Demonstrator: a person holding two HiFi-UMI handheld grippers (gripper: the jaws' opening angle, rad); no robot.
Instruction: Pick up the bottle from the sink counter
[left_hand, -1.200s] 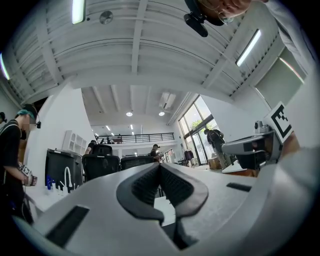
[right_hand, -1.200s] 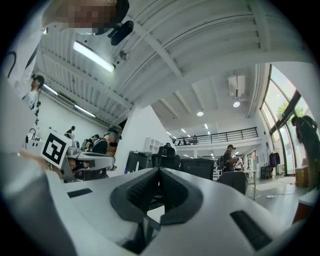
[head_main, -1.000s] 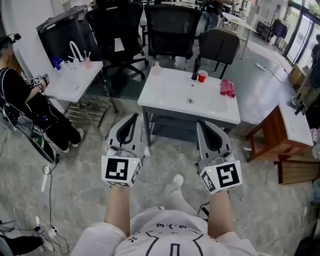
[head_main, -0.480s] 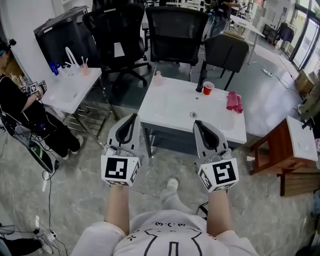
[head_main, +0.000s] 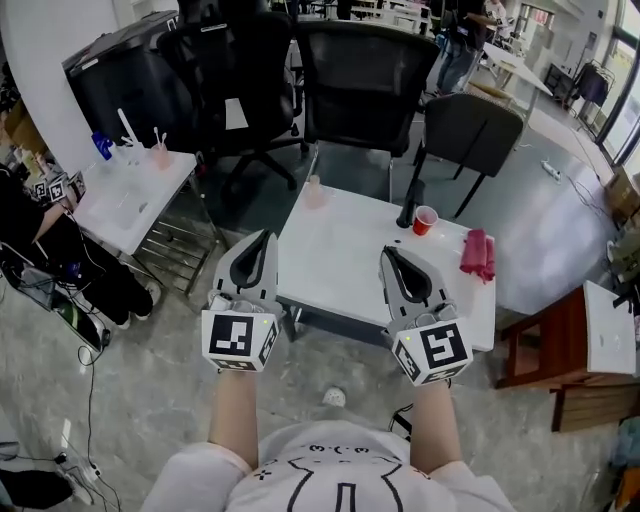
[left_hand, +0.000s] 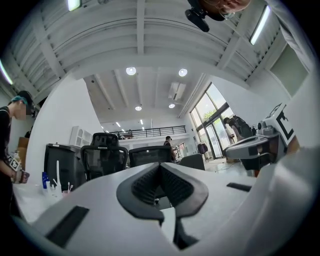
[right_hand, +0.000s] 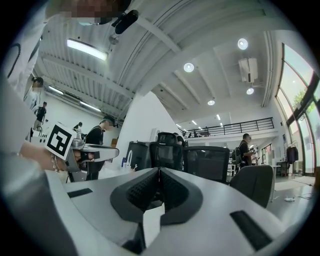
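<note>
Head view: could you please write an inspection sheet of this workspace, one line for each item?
Surface: white sink counter, mostly bare.
Job's things: small pale bottle, upright at the far left corner, untouched.
Clutter: red cup; dark upright item beside it, tap or bottle, cannot tell; pink cloth.
Grippers: left gripper and right gripper both shut, empty.
Cables: one cable on the floor at left.
Surroundings: office chairs, second table, person at left.

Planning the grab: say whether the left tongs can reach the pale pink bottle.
Probably yes: only bare white sink counter lies between the shut left tongs and the small pale pink bottle.
</note>
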